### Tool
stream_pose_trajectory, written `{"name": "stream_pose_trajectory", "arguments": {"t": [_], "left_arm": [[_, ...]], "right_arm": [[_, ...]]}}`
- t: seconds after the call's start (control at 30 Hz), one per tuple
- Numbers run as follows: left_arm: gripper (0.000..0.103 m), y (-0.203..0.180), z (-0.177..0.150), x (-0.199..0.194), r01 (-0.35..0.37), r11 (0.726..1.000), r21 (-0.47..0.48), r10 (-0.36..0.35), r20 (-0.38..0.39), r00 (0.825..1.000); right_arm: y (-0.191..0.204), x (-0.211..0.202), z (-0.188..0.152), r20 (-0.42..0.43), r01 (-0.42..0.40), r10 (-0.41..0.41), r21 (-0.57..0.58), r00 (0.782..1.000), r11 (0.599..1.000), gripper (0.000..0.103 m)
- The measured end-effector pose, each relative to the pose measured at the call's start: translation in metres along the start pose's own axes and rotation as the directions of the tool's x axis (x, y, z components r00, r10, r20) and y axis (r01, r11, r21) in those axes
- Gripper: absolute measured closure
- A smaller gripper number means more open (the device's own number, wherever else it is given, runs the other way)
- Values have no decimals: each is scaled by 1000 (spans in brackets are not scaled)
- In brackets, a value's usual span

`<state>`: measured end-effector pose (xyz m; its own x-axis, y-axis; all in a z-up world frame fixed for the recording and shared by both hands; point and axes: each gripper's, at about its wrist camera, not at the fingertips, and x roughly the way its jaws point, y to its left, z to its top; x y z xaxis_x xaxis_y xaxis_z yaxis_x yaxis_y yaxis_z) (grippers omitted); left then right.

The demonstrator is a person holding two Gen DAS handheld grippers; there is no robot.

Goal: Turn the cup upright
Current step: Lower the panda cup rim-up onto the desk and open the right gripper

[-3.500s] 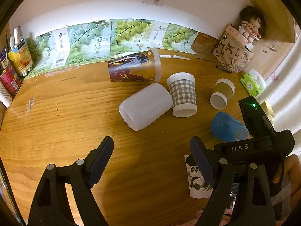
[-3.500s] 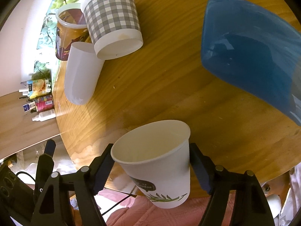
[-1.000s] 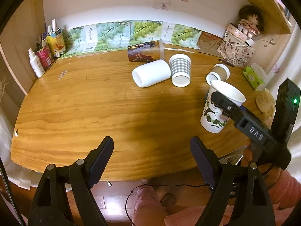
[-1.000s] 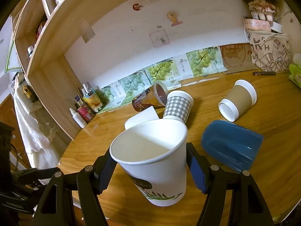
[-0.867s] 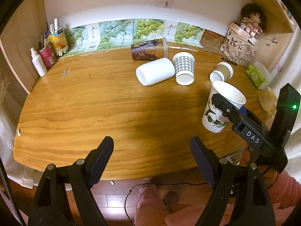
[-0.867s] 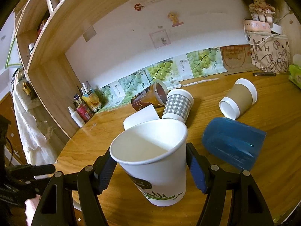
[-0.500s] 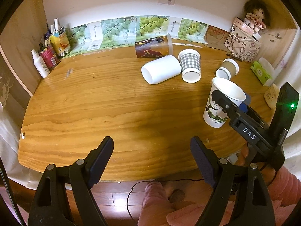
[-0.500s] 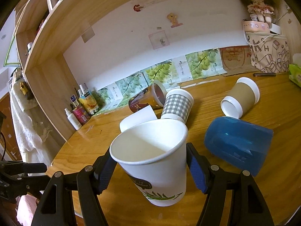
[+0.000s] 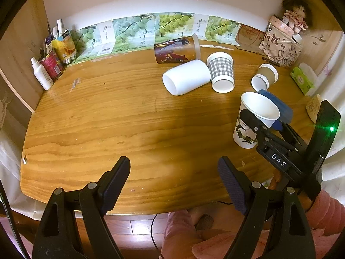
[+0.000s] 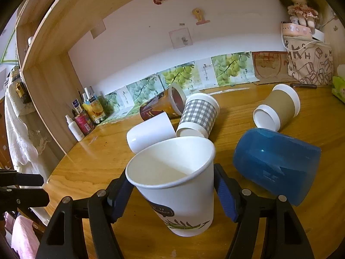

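My right gripper [image 10: 172, 191] is shut on a white paper cup with a panda print [image 10: 179, 185]. The cup is upright, mouth up, with its base at the wooden table [image 10: 237, 116]. In the left wrist view the same cup [image 9: 256, 118] stands near the table's right front edge, with the right gripper [image 9: 258, 127] clamped around it. My left gripper [image 9: 173, 173] is open and empty, above the table's front edge [image 9: 129, 202], left of the cup.
Several cups lie on their sides behind: a blue one [image 10: 278, 164], a brown-sleeved one [image 10: 278, 108], a white one [image 10: 151, 133], a printed one [image 10: 163, 105]. A checked cup [image 10: 199, 116] stands upside down. Bottles [image 9: 47, 64] stand at the left, a bag [image 9: 280, 45] at the back right.
The right gripper has turned the held cup from tilted to upright and lowered it toward the table. The left gripper has pulled back and risen; it stays open.
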<state>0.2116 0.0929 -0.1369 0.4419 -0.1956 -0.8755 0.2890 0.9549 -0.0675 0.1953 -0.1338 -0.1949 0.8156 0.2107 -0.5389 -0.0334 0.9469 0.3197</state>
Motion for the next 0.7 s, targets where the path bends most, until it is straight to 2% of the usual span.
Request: {"name": "stream_pose_trajectory", "arguments": {"t": [0.47, 0.7], "left_arm": [[17, 0, -2, 4, 17, 1000, 0, -17, -11, 1000], [17, -5, -3, 2, 28, 1000, 8, -27, -6, 1000]], "right_arm": [[3, 1, -2, -26, -7, 6, -34, 1000, 999, 30], [5, -1, -8, -70, -9, 5, -67, 998, 998, 30]]}}
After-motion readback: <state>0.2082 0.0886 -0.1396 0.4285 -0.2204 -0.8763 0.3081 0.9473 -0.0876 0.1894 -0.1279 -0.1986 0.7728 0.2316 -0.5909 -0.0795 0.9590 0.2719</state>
